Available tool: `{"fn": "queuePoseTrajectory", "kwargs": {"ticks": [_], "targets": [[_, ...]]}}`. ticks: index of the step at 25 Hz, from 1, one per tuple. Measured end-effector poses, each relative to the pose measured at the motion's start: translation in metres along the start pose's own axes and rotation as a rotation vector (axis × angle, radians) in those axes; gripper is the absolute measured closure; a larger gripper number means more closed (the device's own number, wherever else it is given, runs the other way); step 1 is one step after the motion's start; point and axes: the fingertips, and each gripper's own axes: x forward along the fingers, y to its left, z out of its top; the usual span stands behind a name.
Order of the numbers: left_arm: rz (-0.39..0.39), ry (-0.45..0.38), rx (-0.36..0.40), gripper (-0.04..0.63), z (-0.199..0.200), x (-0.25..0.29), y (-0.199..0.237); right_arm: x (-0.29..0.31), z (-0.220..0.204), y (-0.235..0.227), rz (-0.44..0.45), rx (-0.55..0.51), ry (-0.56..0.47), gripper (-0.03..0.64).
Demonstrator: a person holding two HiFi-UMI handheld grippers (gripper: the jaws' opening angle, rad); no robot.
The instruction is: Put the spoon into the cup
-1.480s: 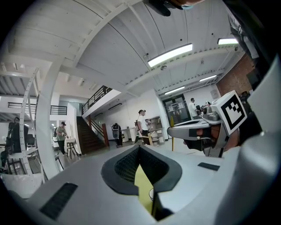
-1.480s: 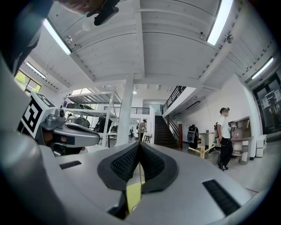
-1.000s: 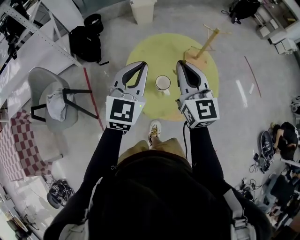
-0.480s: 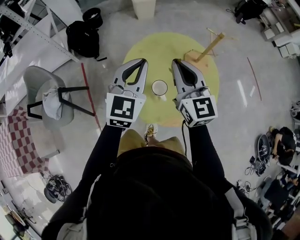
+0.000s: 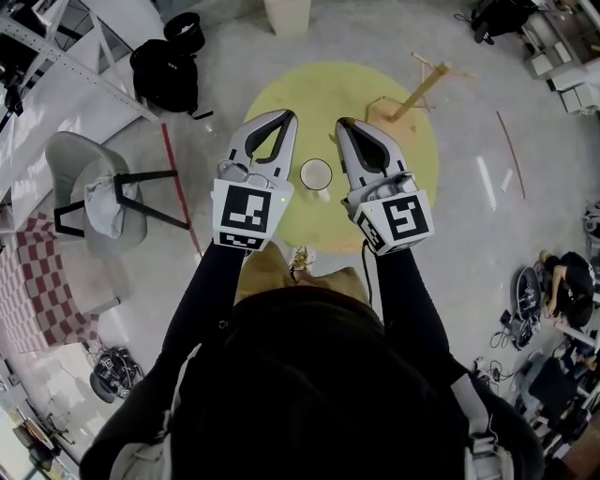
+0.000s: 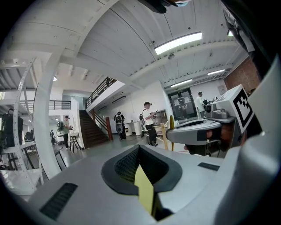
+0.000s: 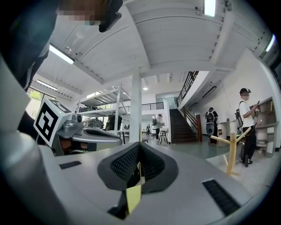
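A white cup (image 5: 316,174) stands upright on the round yellow tabletop (image 5: 281,98), near its front edge. I cannot make out a spoon in any view. My left gripper (image 5: 289,114) hovers just left of the cup and my right gripper (image 5: 339,122) just right of it, both pointing away from me and roughly level. Each is shut with nothing between its jaws. The left gripper view shows its own closed tips (image 6: 139,147) and the right gripper's body (image 6: 206,132) beside it. The right gripper view shows closed tips (image 7: 139,145) and no cup.
A wooden peg stand (image 5: 412,94) sits at the table's far right. A grey chair with a cloth (image 5: 103,202) and a black bag (image 5: 169,80) are on the floor to the left, a white bin (image 5: 286,14) beyond the table. Several people stand across the hall.
Both grippers have edged forward over the table, and the right one has drifted a little left toward the cup. Both stay shut and the cup has not been touched.
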Motion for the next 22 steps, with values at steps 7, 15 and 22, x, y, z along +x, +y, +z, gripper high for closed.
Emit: {"fn": "queuePoseTrajectory", "kwargs": {"ticks": [7, 15, 22], "targets": [[-0.012, 0.012, -0.003, 0.58, -0.005, 0.006, -0.003, 0.002, 0.002, -0.003, 0.005, 0.01, -0.014, 0.589], [-0.01, 0.027, -0.008, 0.58, -0.011, 0.01, -0.002, 0.007, -0.02, -0.001, 0.046, 0.075, -0.001, 0.589], [0.0, 0.049, -0.015, 0.58, -0.021, 0.003, 0.002, 0.012, -0.074, 0.008, 0.072, 0.157, 0.094, 0.589]]}}
